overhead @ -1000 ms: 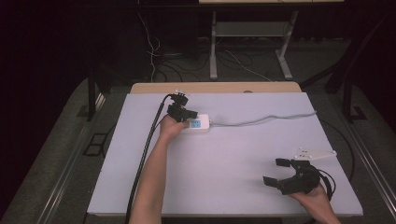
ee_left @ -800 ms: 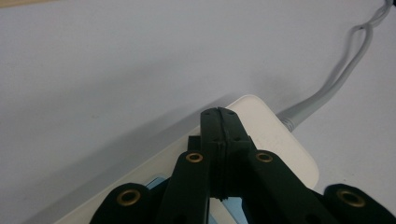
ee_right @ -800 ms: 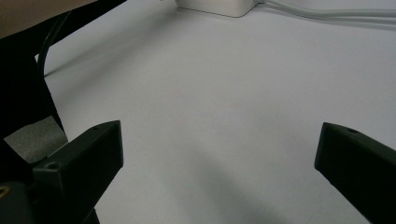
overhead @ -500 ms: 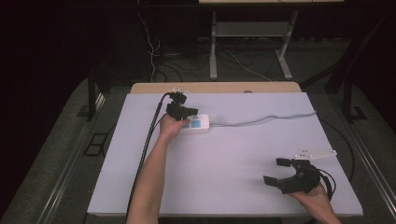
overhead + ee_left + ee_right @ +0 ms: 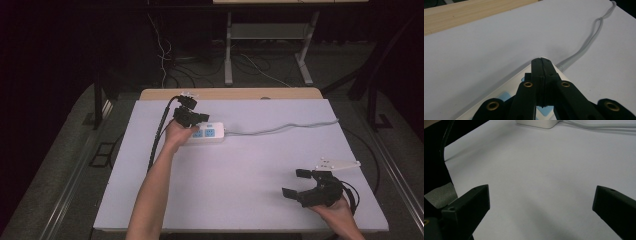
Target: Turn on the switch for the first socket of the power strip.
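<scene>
Table evenly lit – surroundings dark – soft shadows.

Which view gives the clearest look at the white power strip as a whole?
The high view: the power strip shows nearly whole with its blue sockets and grey cord, the shut left gripper over one end. The left gripper view has it mostly hidden behind the jaws; the right gripper view catches one far end.

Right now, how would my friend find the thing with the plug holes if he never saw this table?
Look at the big white table, toward its far edge on the left. There the left gripper, jaws shut, sits over a white power strip. It is a flat box with blue socket patches, and a grey cord snakes off from it to the right.
</scene>
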A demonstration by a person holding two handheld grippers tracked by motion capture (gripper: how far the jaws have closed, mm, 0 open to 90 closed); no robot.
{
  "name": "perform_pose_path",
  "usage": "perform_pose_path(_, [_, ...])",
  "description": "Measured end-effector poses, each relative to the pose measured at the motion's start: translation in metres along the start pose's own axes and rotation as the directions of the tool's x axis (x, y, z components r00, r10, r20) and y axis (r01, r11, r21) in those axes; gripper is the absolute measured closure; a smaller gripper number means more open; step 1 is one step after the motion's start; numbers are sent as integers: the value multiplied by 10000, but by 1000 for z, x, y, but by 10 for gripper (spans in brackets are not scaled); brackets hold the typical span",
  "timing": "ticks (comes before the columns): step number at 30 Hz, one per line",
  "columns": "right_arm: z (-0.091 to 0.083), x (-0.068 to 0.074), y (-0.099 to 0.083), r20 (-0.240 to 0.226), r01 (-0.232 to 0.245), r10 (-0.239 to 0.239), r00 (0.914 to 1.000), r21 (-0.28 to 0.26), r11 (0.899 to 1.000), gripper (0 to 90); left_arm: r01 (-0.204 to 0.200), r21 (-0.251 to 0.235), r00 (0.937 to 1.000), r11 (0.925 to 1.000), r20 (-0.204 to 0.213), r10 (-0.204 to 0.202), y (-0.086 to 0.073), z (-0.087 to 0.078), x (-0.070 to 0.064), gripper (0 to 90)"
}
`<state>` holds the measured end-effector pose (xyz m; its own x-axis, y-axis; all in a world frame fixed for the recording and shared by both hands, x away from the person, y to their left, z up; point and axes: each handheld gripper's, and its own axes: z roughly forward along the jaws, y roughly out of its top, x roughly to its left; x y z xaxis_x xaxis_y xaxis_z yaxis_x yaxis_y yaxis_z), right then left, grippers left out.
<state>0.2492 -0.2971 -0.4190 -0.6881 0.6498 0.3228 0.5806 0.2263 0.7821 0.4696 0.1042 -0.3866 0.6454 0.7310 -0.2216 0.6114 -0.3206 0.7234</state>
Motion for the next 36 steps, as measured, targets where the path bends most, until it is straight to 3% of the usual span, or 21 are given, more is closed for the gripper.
perform_pose_path(7, [0, 0, 0, 24, 4, -4, 10000, 11, 10000, 9, -313, 155, 9994, 9994, -109, 315, 2, -16, -3, 887])
perform_pose_path(12, [0, 0, 0, 22, -23, 23, 10000, 5, 10000, 9, -453, -18, 9989, 9990, -100, 453, 5, -30, -8, 884])
perform_pose_path(17, [0, 0, 0, 25, -41, 41, 10000, -6, 10000, 9, -543, -234, 9985, 9983, 5, 543, 6, -43, -14, 759])
perform_pose_path(20, [0, 0, 0, 29, -27, 27, 10000, -6, 10000, 9, -453, -317, 9987, 9985, 219, 460, 4, -50, -18, 634])
perform_pose_path(24, [0, 0, 0, 40, -48, 48, 10000, -20, 10000, 9, -619, -488, 9977, 9969, 257, 632, 0, -60, -21, 517])
perform_pose_path(29, [0, 0, 0, 44, -68, 69, 10000, -17, 10000, 9, -458, -828, 9968, 9955, 616, 510, -6, -71, -21, 431])
perform_pose_path(36, [0, -1, 0, 52, -76, 76, 10000, -31, 10000, 9, -220, -1075, 9952, 9940, 925, 320, -18, -86, -24, 235])
